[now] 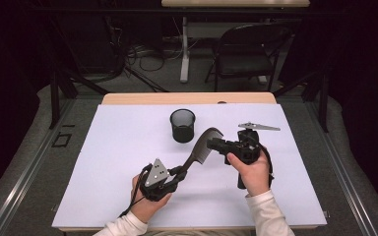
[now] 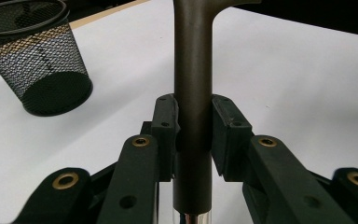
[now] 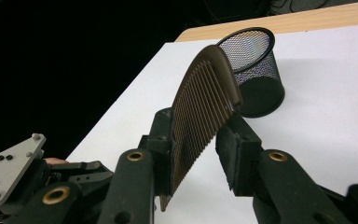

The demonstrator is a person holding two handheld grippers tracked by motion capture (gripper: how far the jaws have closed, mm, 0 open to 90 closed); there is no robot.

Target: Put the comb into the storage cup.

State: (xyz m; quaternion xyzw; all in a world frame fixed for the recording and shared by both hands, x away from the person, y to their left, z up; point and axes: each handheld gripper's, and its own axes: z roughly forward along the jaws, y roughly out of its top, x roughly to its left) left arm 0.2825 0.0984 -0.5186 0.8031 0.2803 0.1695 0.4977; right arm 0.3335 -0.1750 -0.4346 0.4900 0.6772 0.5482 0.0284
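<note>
We hold a dark comb (image 1: 203, 145) above the white counter (image 1: 118, 162), one gripper at each end of it. Our left gripper (image 1: 181, 171) has its fingers (image 2: 165, 122) clamped on the comb's round handle; in the left gripper view the handle (image 2: 193, 84) runs straight up between the two pads, which press on it from both sides. The handle's lower end shows a shiny metal tip near the bottom edge of that view.

Our right gripper (image 1: 215, 144) meets the toothed end of the comb. In the right gripper view the comb (image 3: 205, 107) stands tilted between the fingers (image 3: 161, 135), its curved back toward the far side and its teeth slanting down to the near left. The left finger lies against the teeth, while the right finger sits just beside the comb's back; we cannot tell whether that one touches. The fingers stand fairly narrow around the comb.

From the high view the comb slants from our left gripper, low and toward the middle, up to our right gripper, and its head hangs just in front of a black mesh cup (image 1: 183, 125). The cup stands upright on the counter, apart from the comb. Both of our hands (image 1: 252, 169) are near the front half of the counter.
</note>
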